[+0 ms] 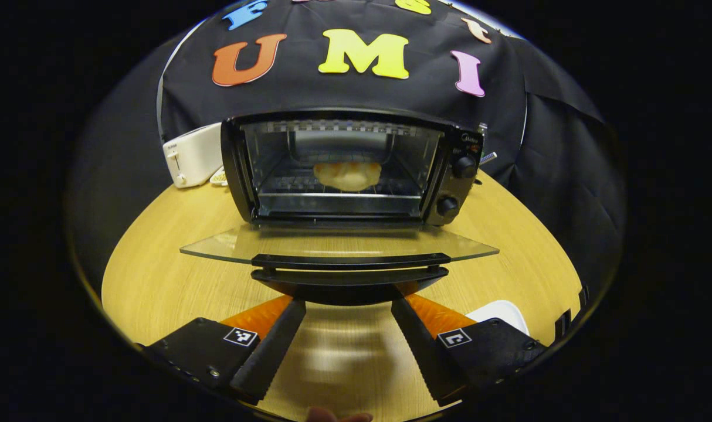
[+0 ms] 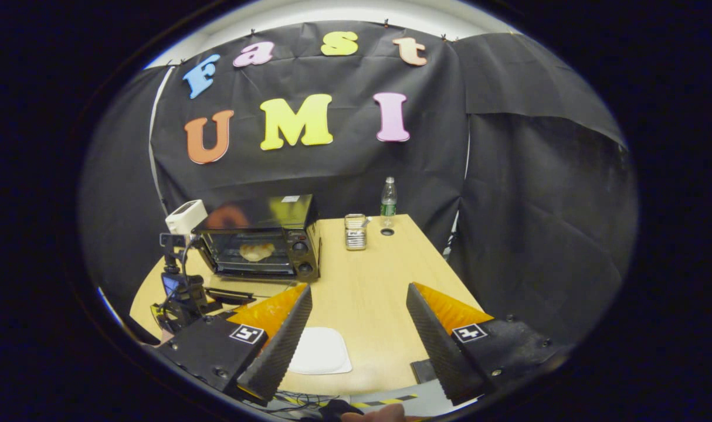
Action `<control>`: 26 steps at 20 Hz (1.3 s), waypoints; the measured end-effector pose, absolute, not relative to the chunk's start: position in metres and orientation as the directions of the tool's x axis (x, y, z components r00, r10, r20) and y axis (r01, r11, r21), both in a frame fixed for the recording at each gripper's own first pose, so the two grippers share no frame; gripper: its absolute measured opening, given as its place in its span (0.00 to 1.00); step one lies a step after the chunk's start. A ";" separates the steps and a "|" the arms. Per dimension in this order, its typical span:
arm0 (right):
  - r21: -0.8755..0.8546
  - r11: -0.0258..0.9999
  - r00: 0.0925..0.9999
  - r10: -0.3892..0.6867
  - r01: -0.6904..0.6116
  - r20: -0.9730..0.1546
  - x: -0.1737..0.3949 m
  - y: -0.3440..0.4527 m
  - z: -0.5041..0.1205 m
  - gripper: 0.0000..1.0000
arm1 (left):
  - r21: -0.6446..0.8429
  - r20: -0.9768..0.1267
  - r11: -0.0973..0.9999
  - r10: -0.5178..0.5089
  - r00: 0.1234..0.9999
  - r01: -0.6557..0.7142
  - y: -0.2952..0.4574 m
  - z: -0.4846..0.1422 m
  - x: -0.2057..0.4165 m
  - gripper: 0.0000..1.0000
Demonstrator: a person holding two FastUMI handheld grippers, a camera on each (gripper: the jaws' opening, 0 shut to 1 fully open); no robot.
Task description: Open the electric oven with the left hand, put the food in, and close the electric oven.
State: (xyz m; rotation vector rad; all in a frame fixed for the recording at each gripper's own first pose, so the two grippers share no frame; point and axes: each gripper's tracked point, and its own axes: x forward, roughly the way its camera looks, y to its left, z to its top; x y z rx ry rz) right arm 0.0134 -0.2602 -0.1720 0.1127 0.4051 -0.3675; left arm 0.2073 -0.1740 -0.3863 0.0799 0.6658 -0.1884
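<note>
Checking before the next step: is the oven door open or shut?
Open. In the left gripper view the glass door lies folded down flat in front of the oven, and the food sits on the rack inside.

The oven stands on the bench with its glass door folded down flat. The food lies on the rack inside. The left tool hangs spread wide, its tips just under the door's handle. A toaster stands left of the oven, a white plate at lower right.
</note>
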 end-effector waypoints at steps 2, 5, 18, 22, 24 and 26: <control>0.049 0.931 0.861 -0.314 0.362 -0.400 0.019 -0.260 -0.169 1.00 | 0.014 -0.593 0.980 -0.153 0.790 0.200 -0.177 -0.367 0.221 0.96; 0.051 0.940 0.875 -0.294 0.338 -0.385 0.032 -0.263 -0.162 1.00 | 0.051 -0.558 0.975 -0.153 0.815 0.218 -0.177 -0.344 0.239 0.96; -0.002 0.988 0.966 -0.151 0.154 -0.208 0.083 -0.228 -0.097 0.99 | 0.014 -0.331 0.984 -0.164 0.929 0.179 -0.160 -0.189 0.225 0.96; -0.023 0.992 0.985 -0.123 0.121 -0.123 0.068 -0.178 -0.063 1.00 | 0.029 -0.203 0.988 -0.141 0.969 0.150 -0.118 -0.105 0.162 0.96; -0.017 0.994 0.990 -0.108 0.107 -0.093 0.051 -0.147 -0.050 1.00 | 0.041 -0.156 0.991 -0.118 0.981 0.126 -0.096 -0.072 0.126 0.96; -0.007 0.996 0.994 -0.092 0.092 -0.066 0.028 -0.116 -0.036 1.00 | 0.027 -0.139 0.993 -0.114 0.984 0.119 -0.080 -0.051 0.086 0.94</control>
